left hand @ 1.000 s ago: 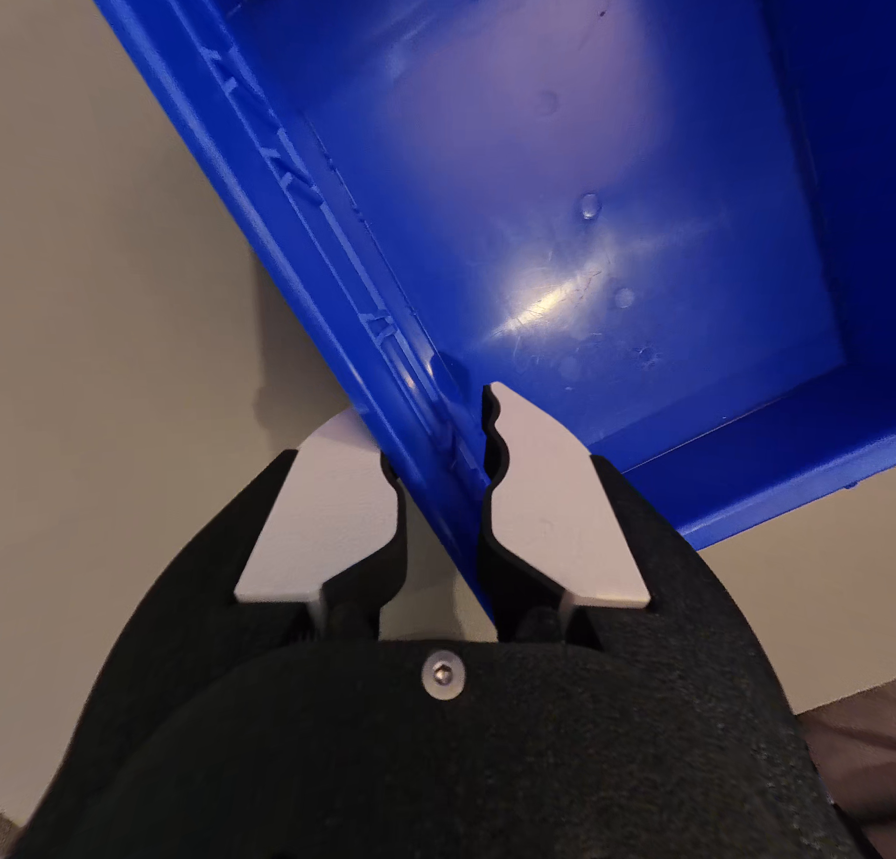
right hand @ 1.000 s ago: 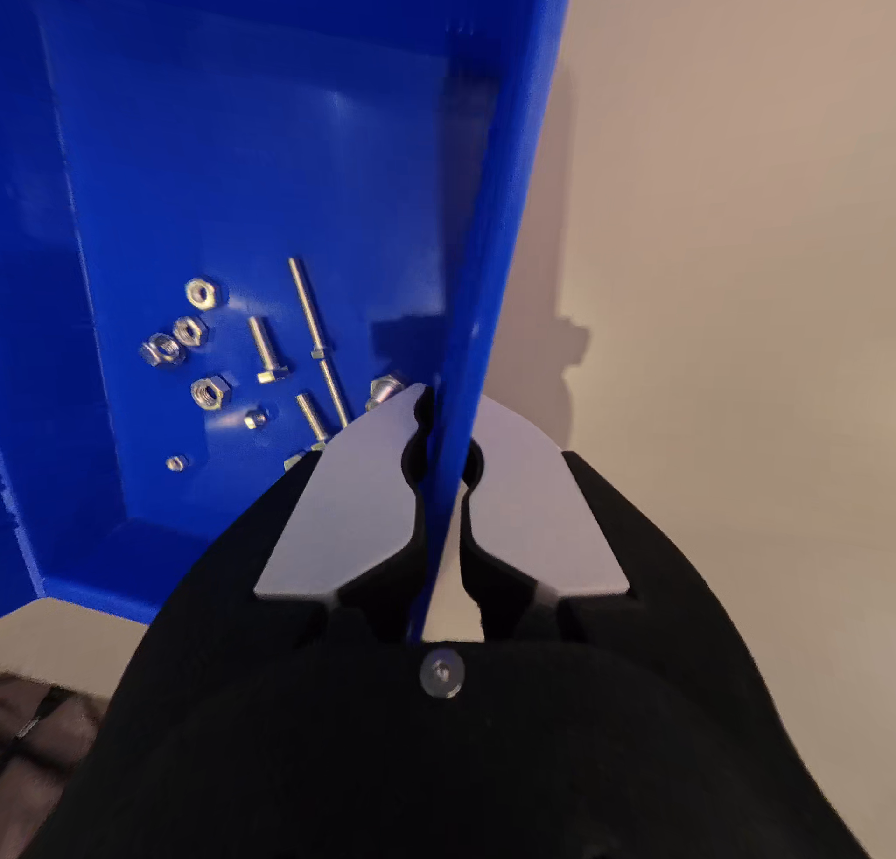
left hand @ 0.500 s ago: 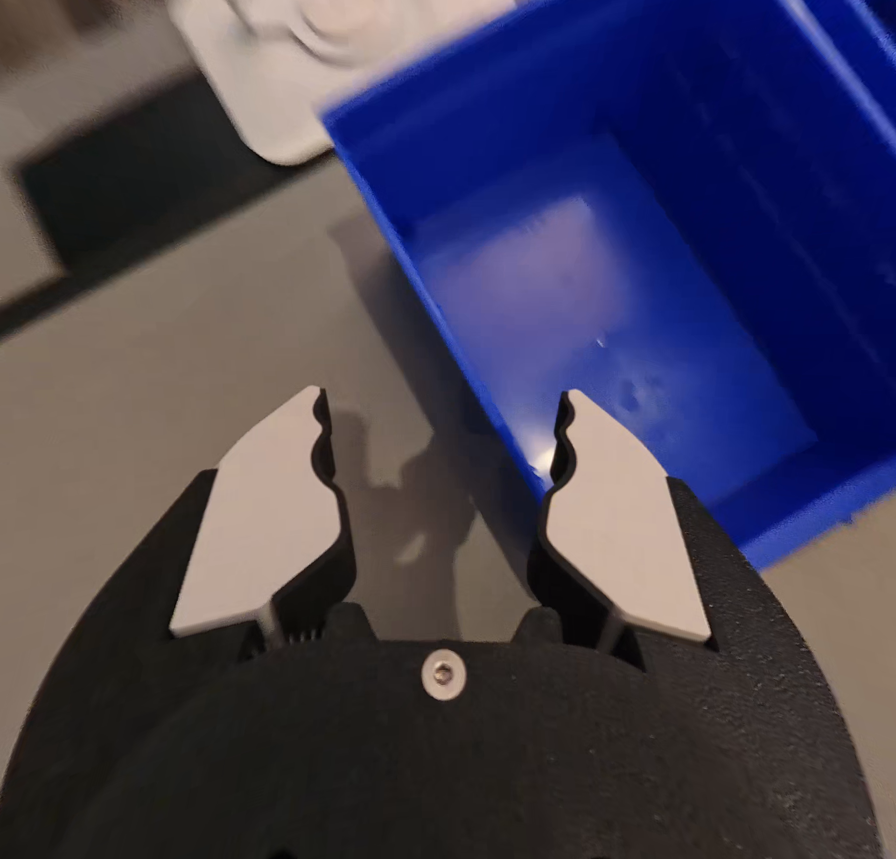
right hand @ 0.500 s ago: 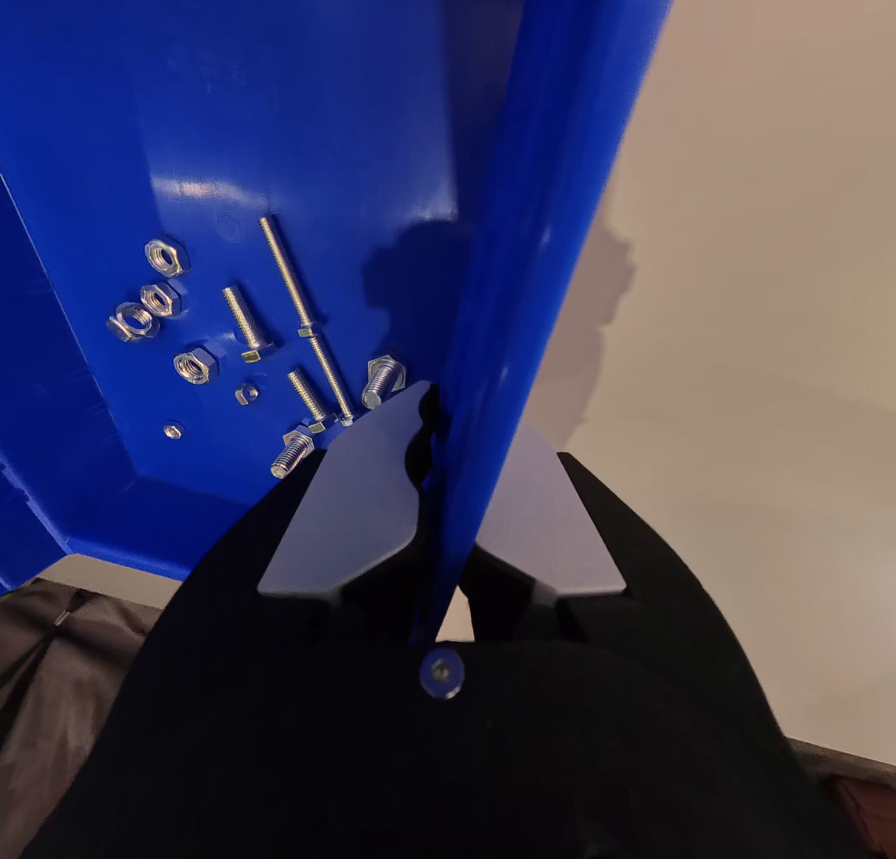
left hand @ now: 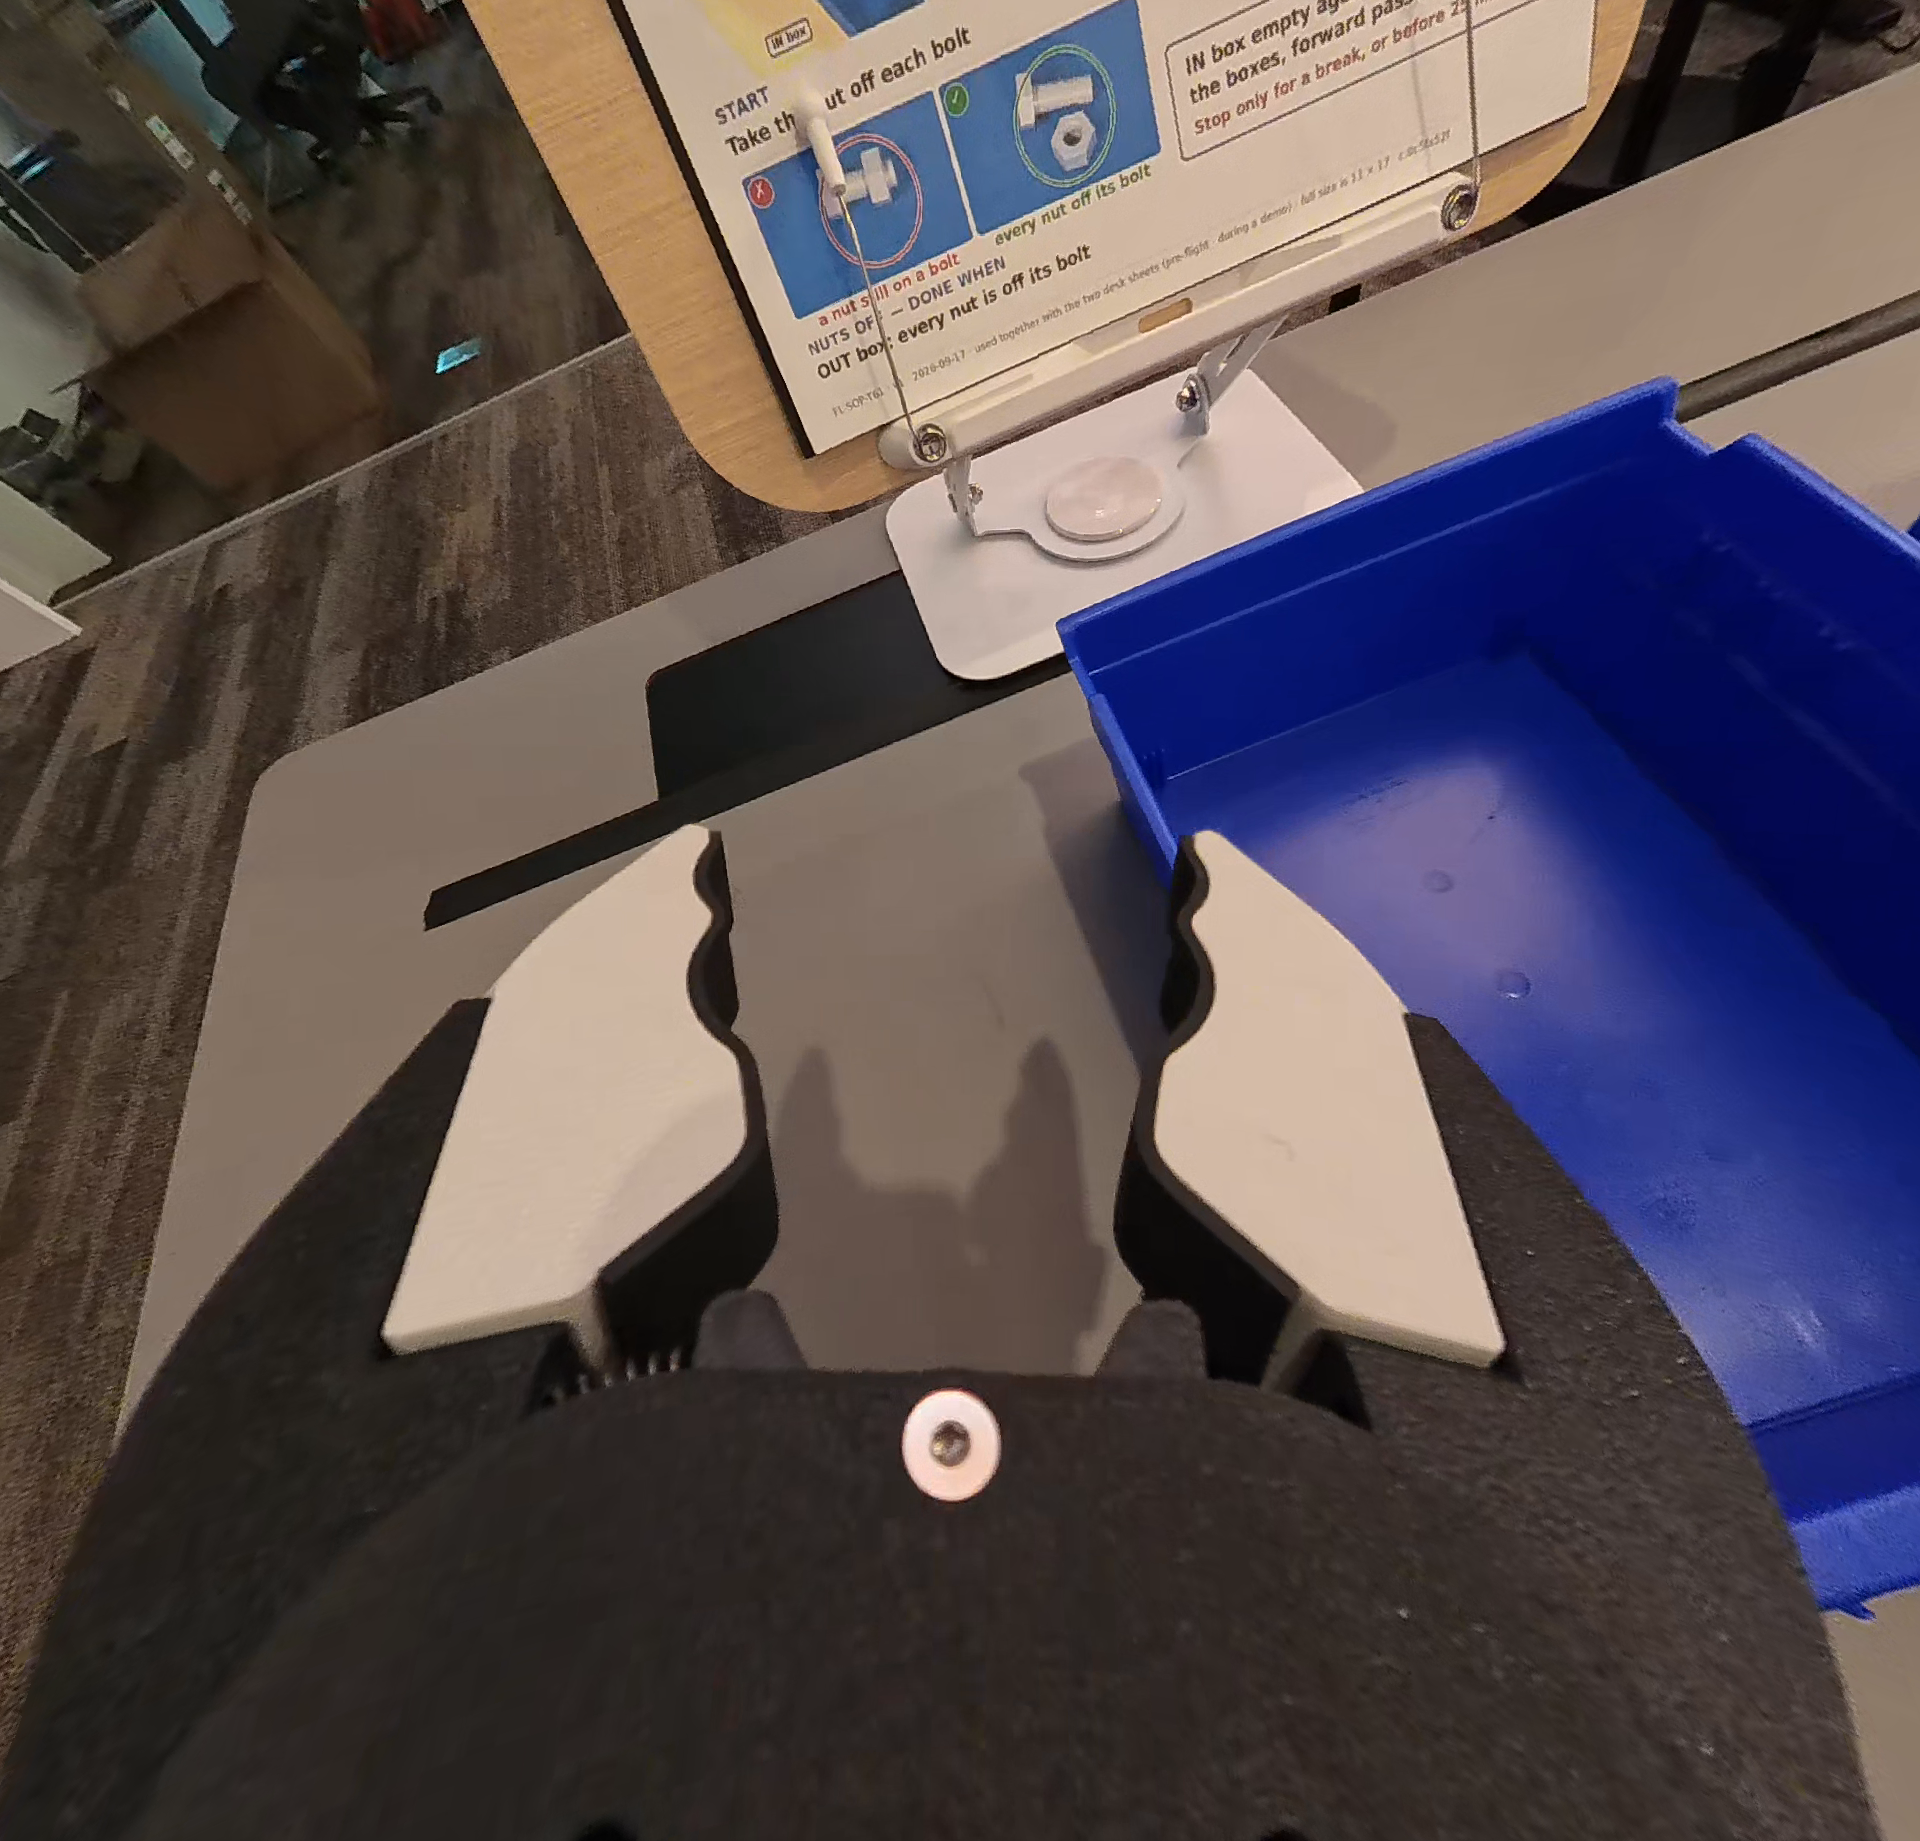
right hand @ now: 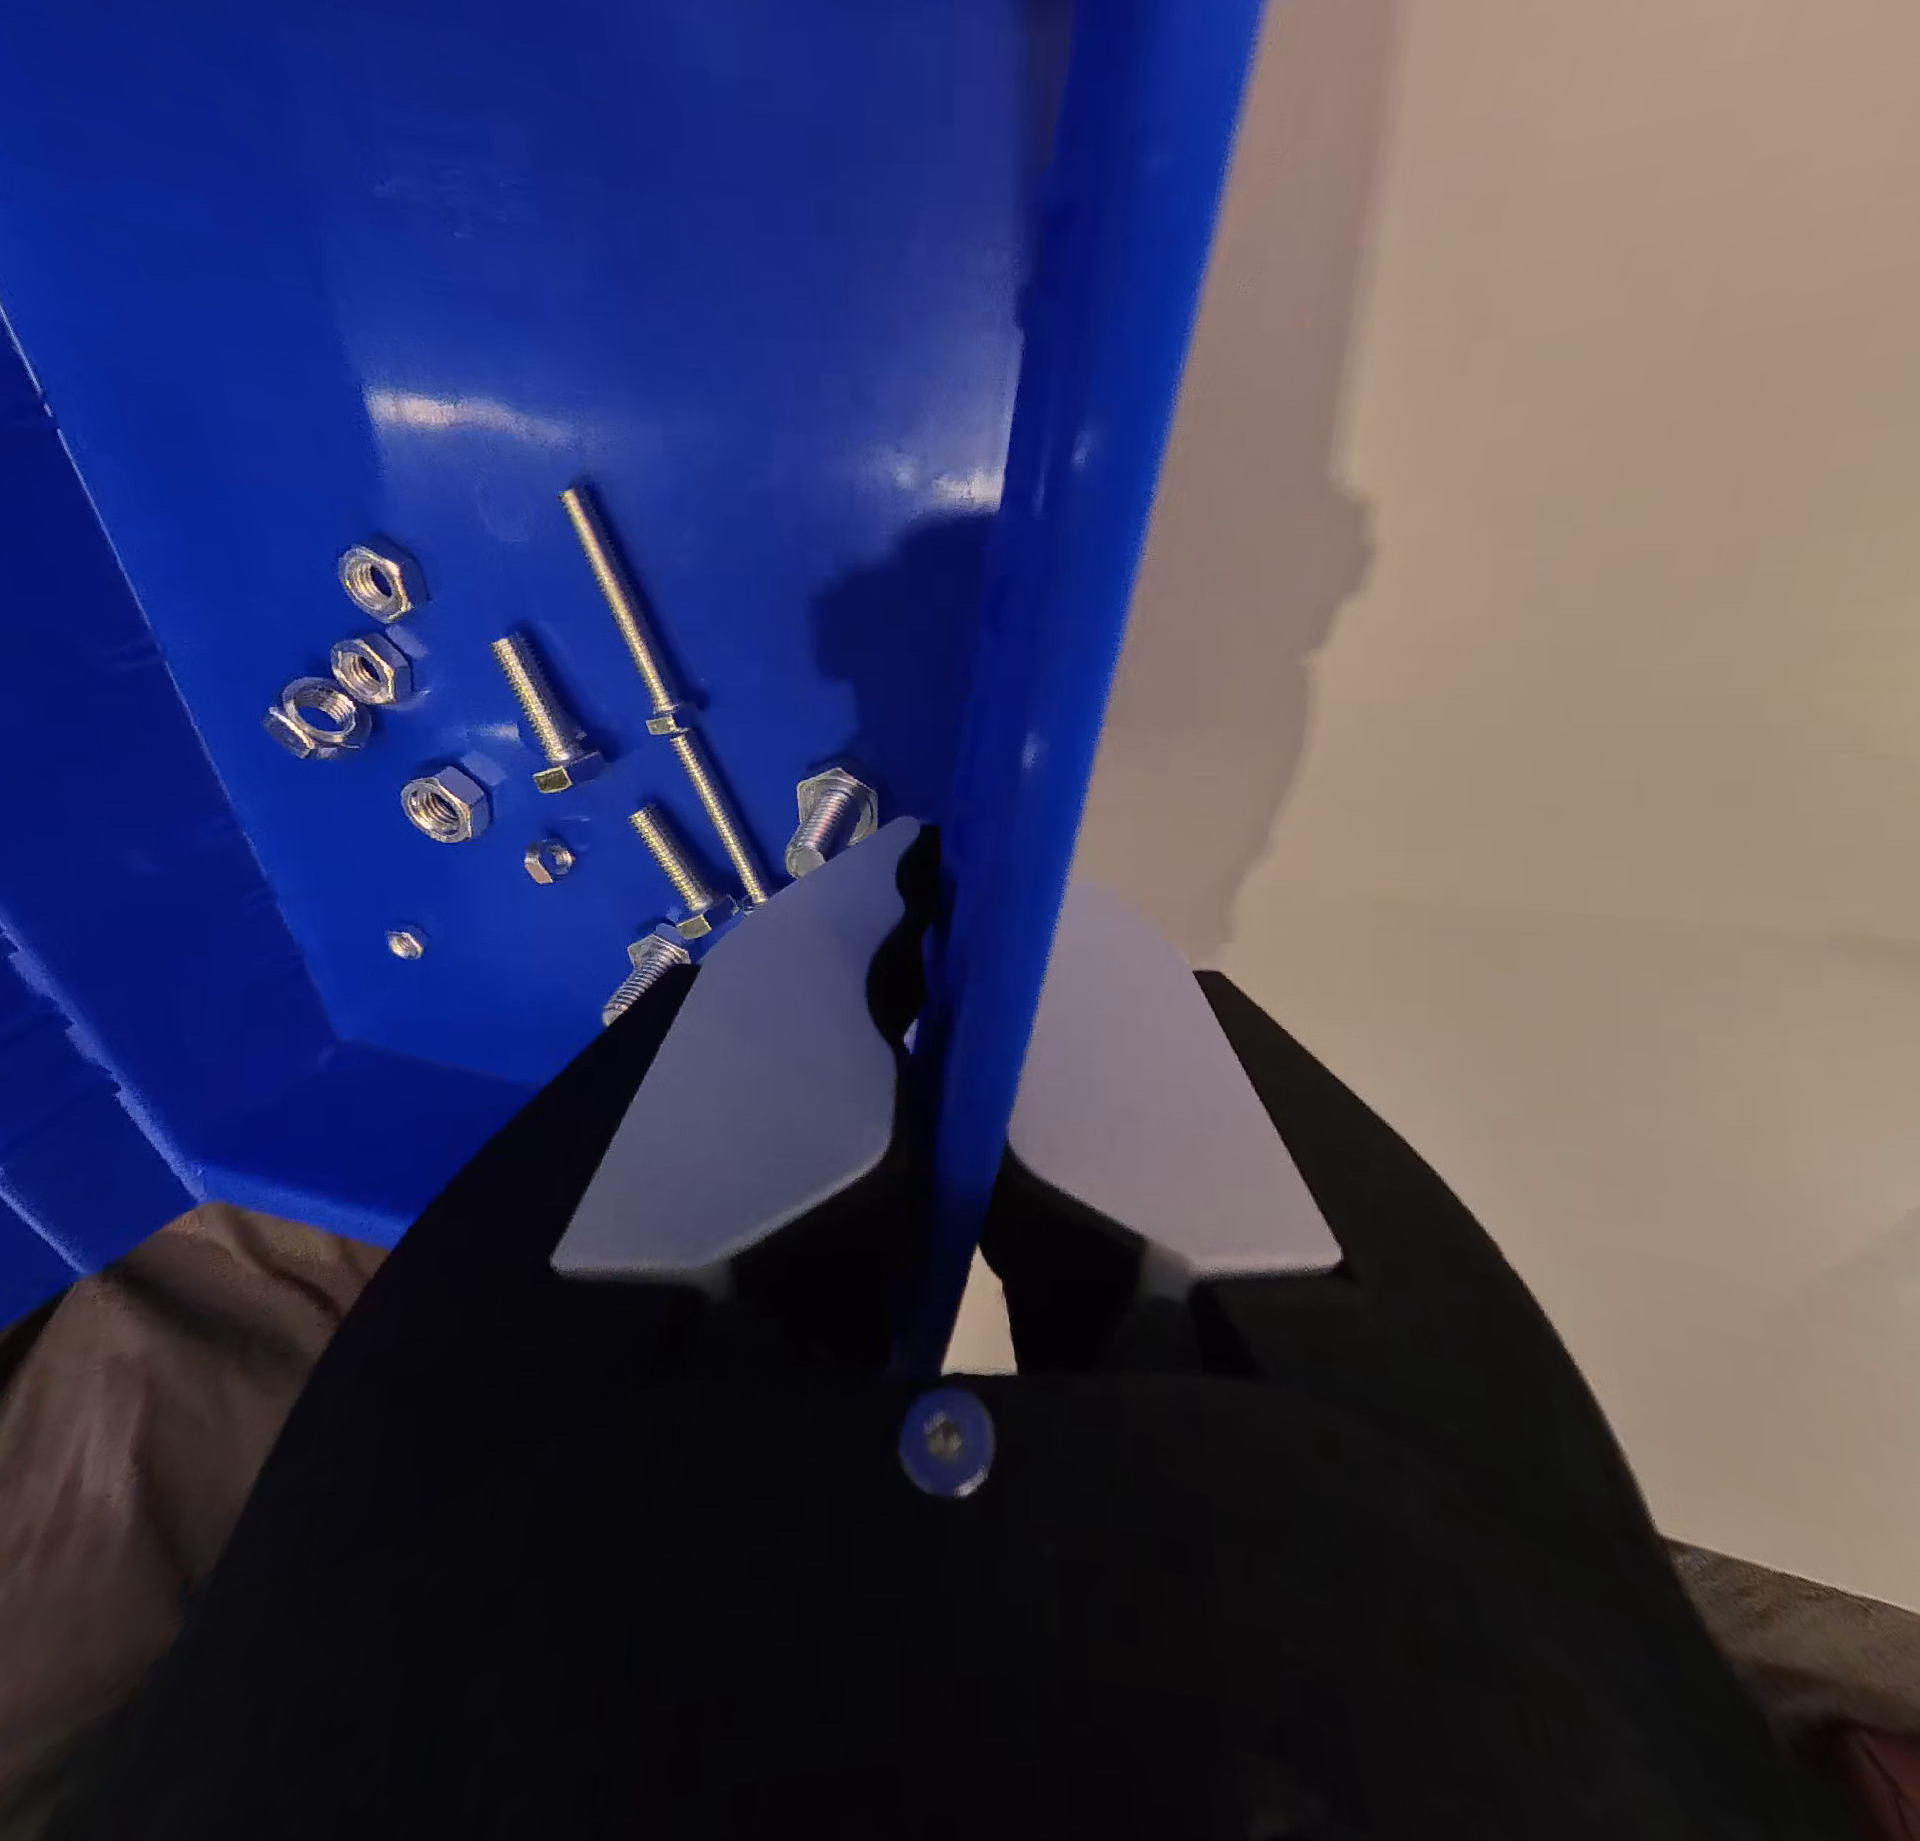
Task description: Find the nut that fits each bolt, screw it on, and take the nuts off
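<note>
My left gripper (left hand: pixel 951 846) is open and empty, held above the grey table (left hand: pixel 914 960) just left of an empty blue bin (left hand: pixel 1610 1012). My right gripper (right hand: pixel 997 877) is shut on the right side wall of a second blue bin (right hand: pixel 1101 441), one finger inside and one outside. On that bin's floor lie several loose nuts (right hand: pixel 382 583), a long thin bolt (right hand: pixel 623 607), a short bolt (right hand: pixel 540 711) and other bolts near my inner finger (right hand: pixel 769 1043). Some bolts are partly hidden behind that finger.
An instruction board on a white stand (left hand: pixel 1039 565) rises at the table's back, with a black strip (left hand: pixel 790 690) in front of it. The table's left edge and carpet floor (left hand: pixel 312 596) lie to the left. Beige tabletop (right hand: pixel 1558 752) lies right of the held bin. My hands' fingertips stand some 55 cm from each other.
My left gripper let go of the empty bin's wall, opened wide and drew back up and to the left. My right gripper stays shut on its bin wall, and the bin looms larger.
</note>
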The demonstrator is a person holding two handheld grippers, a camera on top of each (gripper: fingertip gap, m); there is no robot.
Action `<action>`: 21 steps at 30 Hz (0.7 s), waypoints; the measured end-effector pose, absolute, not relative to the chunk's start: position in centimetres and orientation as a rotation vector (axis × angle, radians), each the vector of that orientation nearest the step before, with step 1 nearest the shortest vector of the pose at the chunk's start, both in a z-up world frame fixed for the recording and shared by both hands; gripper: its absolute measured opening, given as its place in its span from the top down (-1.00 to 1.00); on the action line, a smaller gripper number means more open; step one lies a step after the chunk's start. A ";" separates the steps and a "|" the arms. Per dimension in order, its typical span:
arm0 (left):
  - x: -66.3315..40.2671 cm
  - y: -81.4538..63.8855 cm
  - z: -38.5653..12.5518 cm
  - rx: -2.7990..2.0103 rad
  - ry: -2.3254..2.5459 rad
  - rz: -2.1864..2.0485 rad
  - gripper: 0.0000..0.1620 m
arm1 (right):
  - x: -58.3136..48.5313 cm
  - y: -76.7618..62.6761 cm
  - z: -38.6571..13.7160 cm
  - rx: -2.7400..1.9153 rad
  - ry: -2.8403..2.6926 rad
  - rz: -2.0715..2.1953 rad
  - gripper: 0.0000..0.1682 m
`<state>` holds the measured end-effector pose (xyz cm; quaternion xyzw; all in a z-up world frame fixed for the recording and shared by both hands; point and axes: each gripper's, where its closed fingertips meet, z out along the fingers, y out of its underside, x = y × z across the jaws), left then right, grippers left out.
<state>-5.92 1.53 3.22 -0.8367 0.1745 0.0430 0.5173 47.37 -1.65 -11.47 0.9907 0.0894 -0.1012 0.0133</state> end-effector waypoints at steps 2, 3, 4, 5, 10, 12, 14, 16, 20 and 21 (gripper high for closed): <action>-5.9 1.5 3.3 -2.011 0.421 0.104 -0.01 | 47.3 -1.6 -10.0 3.091 0.288 -0.322 0.93; -5.9 1.4 3.4 -2.005 0.420 0.106 -0.01 | 47.2 -1.5 -9.0 3.098 0.291 -0.319 0.94; -5.9 1.4 3.6 -1.998 0.419 0.107 -0.01 | 47.0 -1.4 -8.0 3.102 0.300 -0.312 0.94; -6.0 1.3 3.8 -1.991 0.417 0.109 -0.01 | 46.7 -1.4 -6.9 3.100 0.313 -0.301 0.94; -7.4 0.7 6.0 -1.946 0.366 0.117 -0.05 | 41.7 -0.6 -1.0 3.046 0.475 -0.201 0.92; -8.7 0.1 7.3 -1.923 0.333 0.136 -0.06 | 38.1 0.1 0.8 3.022 0.569 -0.174 0.93; -10.5 -0.8 8.7 -1.911 0.289 0.136 -0.07 | 33.7 0.9 2.0 2.993 0.675 -0.164 0.93; -13.0 -2.4 10.4 -1.907 0.232 0.150 -0.07 | 28.7 1.5 2.5 2.949 0.780 -0.180 0.93; -17.6 -7.0 14.4 -1.833 0.103 0.126 -0.05 | 17.8 2.6 2.6 2.865 0.989 -0.238 0.92; -18.2 -8.2 15.4 -1.798 0.085 0.097 -0.05 | 15.1 2.8 2.6 2.846 1.038 -0.252 0.92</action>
